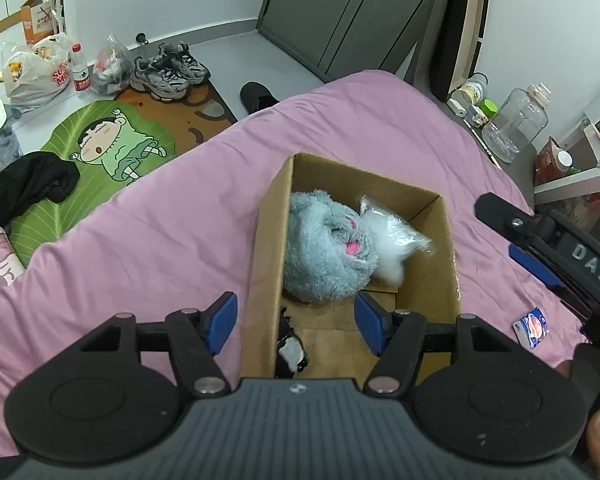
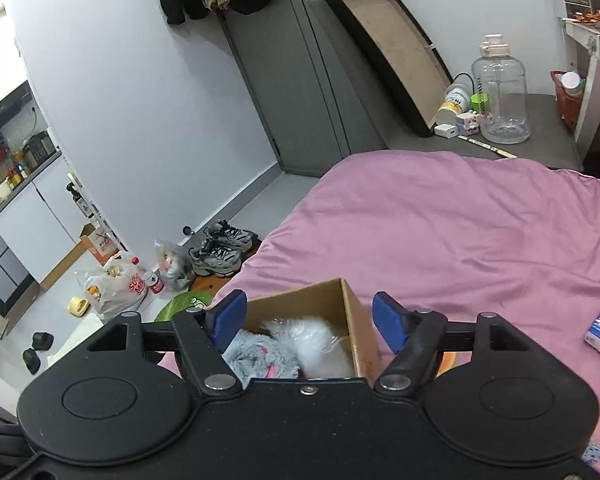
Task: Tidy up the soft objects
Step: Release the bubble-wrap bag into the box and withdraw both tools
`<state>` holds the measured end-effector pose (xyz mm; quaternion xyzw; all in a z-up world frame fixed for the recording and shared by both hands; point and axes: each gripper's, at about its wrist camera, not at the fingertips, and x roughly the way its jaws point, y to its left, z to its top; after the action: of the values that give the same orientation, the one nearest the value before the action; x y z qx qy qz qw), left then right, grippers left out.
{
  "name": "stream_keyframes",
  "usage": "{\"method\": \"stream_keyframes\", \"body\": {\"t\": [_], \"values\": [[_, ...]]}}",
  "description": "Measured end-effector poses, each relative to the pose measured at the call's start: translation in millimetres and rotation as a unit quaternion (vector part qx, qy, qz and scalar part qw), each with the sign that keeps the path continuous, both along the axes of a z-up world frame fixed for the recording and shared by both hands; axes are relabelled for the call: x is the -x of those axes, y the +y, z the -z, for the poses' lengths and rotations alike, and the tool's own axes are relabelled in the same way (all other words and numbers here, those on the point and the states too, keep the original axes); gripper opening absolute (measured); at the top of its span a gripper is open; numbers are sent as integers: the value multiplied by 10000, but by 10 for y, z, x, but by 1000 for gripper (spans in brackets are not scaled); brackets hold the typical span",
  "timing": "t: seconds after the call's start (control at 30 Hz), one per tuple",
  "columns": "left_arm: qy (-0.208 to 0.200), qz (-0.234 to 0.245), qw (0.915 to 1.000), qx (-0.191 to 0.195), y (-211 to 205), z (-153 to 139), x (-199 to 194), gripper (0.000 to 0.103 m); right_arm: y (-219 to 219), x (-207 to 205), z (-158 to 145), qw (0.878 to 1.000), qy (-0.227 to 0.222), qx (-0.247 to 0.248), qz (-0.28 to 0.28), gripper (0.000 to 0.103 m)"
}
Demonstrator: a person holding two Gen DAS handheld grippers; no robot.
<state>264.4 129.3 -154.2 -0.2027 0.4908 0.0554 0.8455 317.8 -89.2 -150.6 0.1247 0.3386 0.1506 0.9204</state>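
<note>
Inside, a fluffy grey plush toy (image 1: pixel 328 252) and a crinkly clear bag of white stuffing (image 1: pixel 392 240) are lying in the rectangular cardboard box (image 1: pixel 266 264) on the pink bed (image 1: pixel 148 236). Both the left gripper (image 1: pixel 296 322) and the right gripper (image 2: pixel 306 318) are hovering spread, gripping nothing.

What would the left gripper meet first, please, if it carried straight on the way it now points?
Most likely the grey plush toy lying in the cardboard box. The left gripper is open over the box's near end, though depth is hard to judge.
</note>
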Motion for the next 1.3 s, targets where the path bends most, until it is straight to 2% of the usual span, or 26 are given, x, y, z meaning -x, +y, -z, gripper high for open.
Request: {"method": "stream_keyframes", "body": {"t": [0.2, 0.33, 0.47, 0.57, 0.63, 0.9, 1.03, 1.13, 1.3], "values": [[-45, -22, 10000, -73, -33, -101, 62, 63, -147, 149, -113, 9999, 146, -63, 64, 71], [-67, 30, 9998, -168, -106, -187, 114, 64, -257, 263, -182, 9996, 237, 16, 151, 76], [-134, 53, 9996, -229, -196, -257, 178, 72, -403, 373, -230, 9990, 384, 60, 220, 77], [-196, 126, 9993, -285, -293, -322, 231, 74, -519, 449, -275, 9985, 463, 83, 272, 78], [-225, 196, 9991, -285, -363, -364, 261, 75, -605, 501, -318, 9983, 491, 75, 302, 86], [-316, 464, 9980, -299, -683, -521, 355, 84, -1021, 727, -495, 9977, 593, 14, 316, 93], [-358, 589, 9968, -397, -863, -577, 403, 88, -1283, 824, -553, 9972, 629, -80, 407, 101], [-386, 644, 9962, -431, -993, -616, 428, 88, -1533, 877, -546, 9955, 768, -315, 466, 102], [-399, 785, 9950, -479, -1234, -661, 450, 88, -1893, 924, -494, 9932, 828, -401, 712, 102]]}}
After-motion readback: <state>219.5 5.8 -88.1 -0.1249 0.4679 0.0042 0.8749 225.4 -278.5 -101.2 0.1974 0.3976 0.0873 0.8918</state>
